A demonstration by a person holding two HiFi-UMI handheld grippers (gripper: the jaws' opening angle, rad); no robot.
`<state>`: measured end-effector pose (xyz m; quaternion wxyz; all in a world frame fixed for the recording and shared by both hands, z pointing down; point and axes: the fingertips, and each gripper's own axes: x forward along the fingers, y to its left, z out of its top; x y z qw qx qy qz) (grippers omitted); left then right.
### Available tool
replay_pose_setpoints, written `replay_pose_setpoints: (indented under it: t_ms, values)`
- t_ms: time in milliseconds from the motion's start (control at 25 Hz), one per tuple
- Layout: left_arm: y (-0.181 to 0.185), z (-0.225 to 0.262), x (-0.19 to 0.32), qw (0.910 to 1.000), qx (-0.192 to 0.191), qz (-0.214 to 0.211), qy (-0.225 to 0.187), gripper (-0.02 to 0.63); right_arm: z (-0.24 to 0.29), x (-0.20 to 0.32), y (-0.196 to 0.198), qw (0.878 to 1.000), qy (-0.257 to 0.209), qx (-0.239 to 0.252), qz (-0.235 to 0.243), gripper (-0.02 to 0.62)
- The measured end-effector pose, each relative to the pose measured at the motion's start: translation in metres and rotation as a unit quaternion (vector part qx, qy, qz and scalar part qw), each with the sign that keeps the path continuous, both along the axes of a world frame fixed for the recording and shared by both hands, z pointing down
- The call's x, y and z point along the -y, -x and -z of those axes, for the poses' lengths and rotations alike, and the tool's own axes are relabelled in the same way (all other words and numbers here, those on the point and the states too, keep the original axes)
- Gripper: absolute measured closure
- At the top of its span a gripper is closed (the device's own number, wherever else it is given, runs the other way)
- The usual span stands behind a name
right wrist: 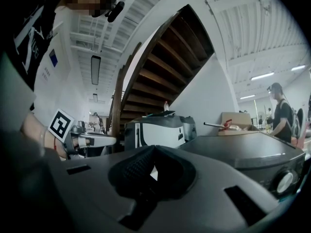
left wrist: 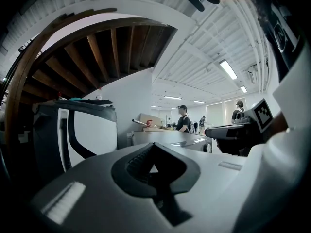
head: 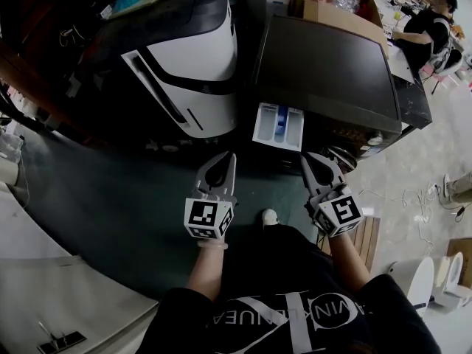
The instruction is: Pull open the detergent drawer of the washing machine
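The dark washing machine point(head: 324, 72) stands ahead of me, and its white detergent drawer point(head: 278, 126), with a blue insert, juts out open from the front's upper left corner. My left gripper point(head: 230, 155) hangs below and left of the drawer, shut and empty. My right gripper point(head: 304, 158) sits just below the drawer's right corner, apart from it, also shut with nothing in it. In the left gripper view the left gripper point(left wrist: 153, 144) has its jaws together, the machine point(left wrist: 165, 137) beyond. The right gripper view shows the right gripper point(right wrist: 153, 147) with jaws meeting beside the machine point(right wrist: 243, 152).
A large black-and-white appliance point(head: 184, 57) stands left of the washing machine. A cardboard box point(head: 339, 9) sits behind the machine's top. A person point(head: 428, 28) sits at the far right. A wooden pallet point(head: 366, 238) and white fixtures point(head: 435, 279) lie at the lower right.
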<state>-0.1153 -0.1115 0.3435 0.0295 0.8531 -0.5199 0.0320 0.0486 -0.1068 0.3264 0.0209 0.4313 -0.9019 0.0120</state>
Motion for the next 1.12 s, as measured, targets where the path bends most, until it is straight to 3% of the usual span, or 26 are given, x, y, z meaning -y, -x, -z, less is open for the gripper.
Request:
replay_pose_setpoints:
  t_ms: [1120]
  values:
    - [-0.002, -0.013, 0.001, 0.9998, -0.002, -0.001, 0.018, 0.597, -0.012, 0.0, -0.001, 1.0, 0.018, -0.002, 0.004, 0.583]
